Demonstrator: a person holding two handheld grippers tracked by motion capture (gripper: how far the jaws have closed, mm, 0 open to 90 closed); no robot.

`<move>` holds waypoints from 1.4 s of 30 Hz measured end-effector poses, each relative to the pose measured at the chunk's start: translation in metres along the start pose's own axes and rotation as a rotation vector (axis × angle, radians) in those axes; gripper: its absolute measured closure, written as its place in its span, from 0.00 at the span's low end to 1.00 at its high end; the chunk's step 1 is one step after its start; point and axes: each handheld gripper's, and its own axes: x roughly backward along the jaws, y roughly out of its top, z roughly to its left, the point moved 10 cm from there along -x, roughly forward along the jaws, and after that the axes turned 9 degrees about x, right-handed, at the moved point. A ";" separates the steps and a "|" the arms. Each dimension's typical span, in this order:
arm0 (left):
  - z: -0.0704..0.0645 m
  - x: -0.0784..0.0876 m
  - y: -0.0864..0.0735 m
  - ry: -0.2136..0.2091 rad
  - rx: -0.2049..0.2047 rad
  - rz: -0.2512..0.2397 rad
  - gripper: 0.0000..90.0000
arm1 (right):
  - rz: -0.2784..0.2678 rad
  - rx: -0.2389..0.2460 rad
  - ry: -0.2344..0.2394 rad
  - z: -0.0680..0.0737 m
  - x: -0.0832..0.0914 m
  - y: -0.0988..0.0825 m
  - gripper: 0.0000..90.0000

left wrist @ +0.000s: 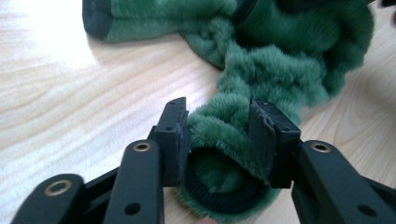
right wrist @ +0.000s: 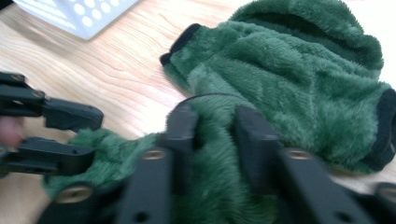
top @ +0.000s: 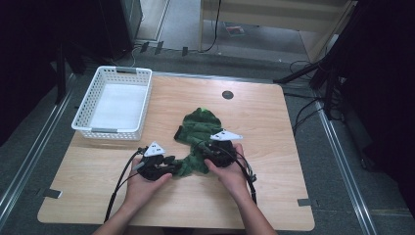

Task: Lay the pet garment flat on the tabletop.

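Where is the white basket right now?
In the high view the white basket sits at the table's far-left corner, left of the green garment.

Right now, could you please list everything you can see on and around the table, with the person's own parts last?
Fluffy green fabric garment with black cuffs: one, dark green, crumpled at the table's middle, its near end held by both grippers.
White perforated plastic basket: one, white, at the table's far left corner, nothing in it.
Light wooden table: one, pale wood, with a round dark cable hole near its far edge.
Black cables: several, on the grey floor to the right of the table.
Left gripper: one, black, shut on a black-edged cuff of the garment.
Right gripper: one, black, shut on a fold of the garment.
Hands: two, entering from the near edge.
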 end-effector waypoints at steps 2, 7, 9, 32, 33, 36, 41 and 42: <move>0.001 0.001 -0.003 0.002 0.001 -0.005 0.68 | -0.049 -0.003 -0.012 -0.002 0.013 0.000 0.86; 0.000 0.001 -0.004 -0.006 -0.007 -0.004 0.68 | -0.102 -0.038 -0.098 -0.023 0.048 -0.013 0.87; 0.001 0.002 -0.005 -0.008 -0.002 -0.006 0.68 | -0.096 -0.080 -0.115 -0.035 0.064 -0.028 0.85; -0.013 -0.054 0.039 0.076 -0.018 0.091 0.75 | 0.087 -0.070 -0.067 -0.022 -0.003 -0.040 0.82; -0.014 -0.054 0.038 0.071 -0.036 0.097 0.86 | 0.084 -0.052 -0.066 -0.021 -0.004 -0.040 0.88; -0.012 -0.049 0.043 0.110 -0.081 0.061 0.99 | 0.048 -0.003 -0.114 -0.023 0.004 -0.034 0.97; -0.008 -0.044 0.044 0.139 -0.092 0.050 0.98 | 0.029 0.020 -0.158 -0.031 0.019 -0.032 0.99; -0.008 -0.045 0.042 0.126 -0.082 0.056 0.97 | 0.050 0.023 -0.149 -0.031 0.017 -0.037 0.98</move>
